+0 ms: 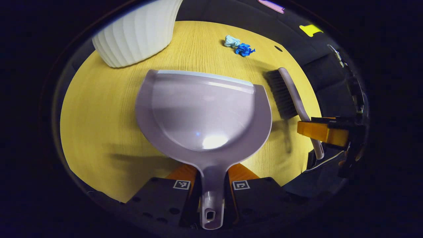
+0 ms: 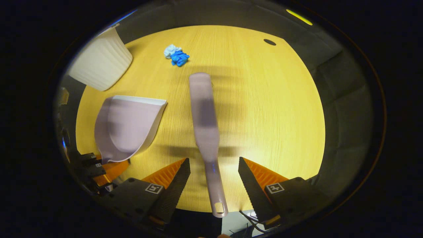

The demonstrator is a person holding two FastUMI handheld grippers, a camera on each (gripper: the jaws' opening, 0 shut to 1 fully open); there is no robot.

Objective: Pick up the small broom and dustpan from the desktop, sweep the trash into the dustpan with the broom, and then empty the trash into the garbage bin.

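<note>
A pale lilac dustpan (image 1: 201, 109) lies flat on the yellow wooden table (image 1: 99, 115), its lip facing away from me. My left gripper (image 1: 213, 172) is shut on its handle. The small broom (image 1: 287, 96) lies to the dustpan's right, bristles toward the pan. In the right gripper view the broom (image 2: 206, 125) runs straight ahead, and my right gripper (image 2: 213, 162) stands open with a finger on each side of the handle, neither touching it. Crumpled blue and pale blue trash (image 1: 239, 46) sits farther off on the table, seen too in the right gripper view (image 2: 176, 56).
A white ribbed garbage bin (image 1: 135, 33) stands at the far left of the table, just beyond the dustpan, bin (image 2: 99, 64). A small dark hole (image 2: 269, 42) marks the far right of the tabletop. The table's near edge runs just under both grippers.
</note>
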